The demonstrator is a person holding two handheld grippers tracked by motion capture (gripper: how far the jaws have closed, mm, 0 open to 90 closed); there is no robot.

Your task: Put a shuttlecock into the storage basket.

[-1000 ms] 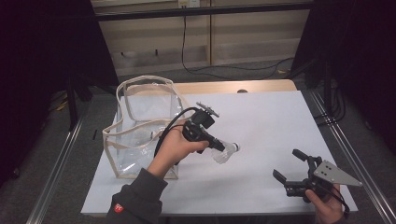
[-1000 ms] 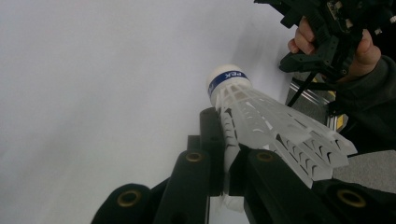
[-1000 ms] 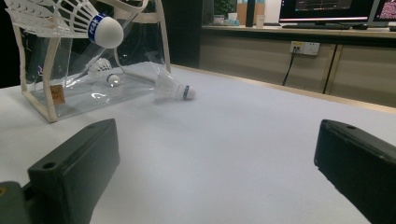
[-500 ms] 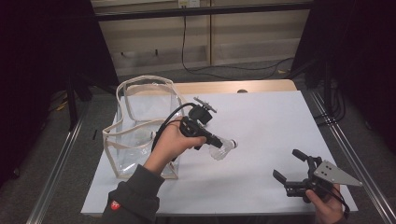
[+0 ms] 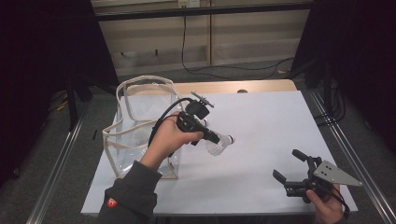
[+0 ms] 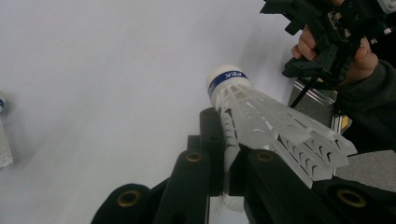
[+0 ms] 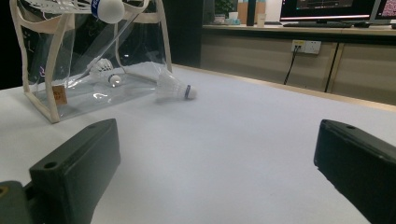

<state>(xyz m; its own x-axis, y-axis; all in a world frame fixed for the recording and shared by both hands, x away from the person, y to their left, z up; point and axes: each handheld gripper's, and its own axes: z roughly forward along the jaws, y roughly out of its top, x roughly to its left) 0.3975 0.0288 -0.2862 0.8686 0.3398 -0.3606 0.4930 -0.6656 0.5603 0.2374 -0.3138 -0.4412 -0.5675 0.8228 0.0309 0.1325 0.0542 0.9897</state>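
Currently a shuttlecock [image 6: 261,126] is pinched by its skirt in the closed left gripper [image 5: 219,138], at three o'clock of the clear bag [image 5: 140,135]. The right gripper [image 5: 289,169] is held wide open, empty. Feathers could be crushed, or the shuttlecock dropped short of the bag.

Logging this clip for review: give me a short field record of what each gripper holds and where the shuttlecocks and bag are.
left gripper: shut on a shuttlecock, held by its skirt
right gripper: open, nothing between its fingers
clear bag: upright at the table's left side
second shuttlecock: lying on the white table beside the bag
inside bag: another shuttlecock
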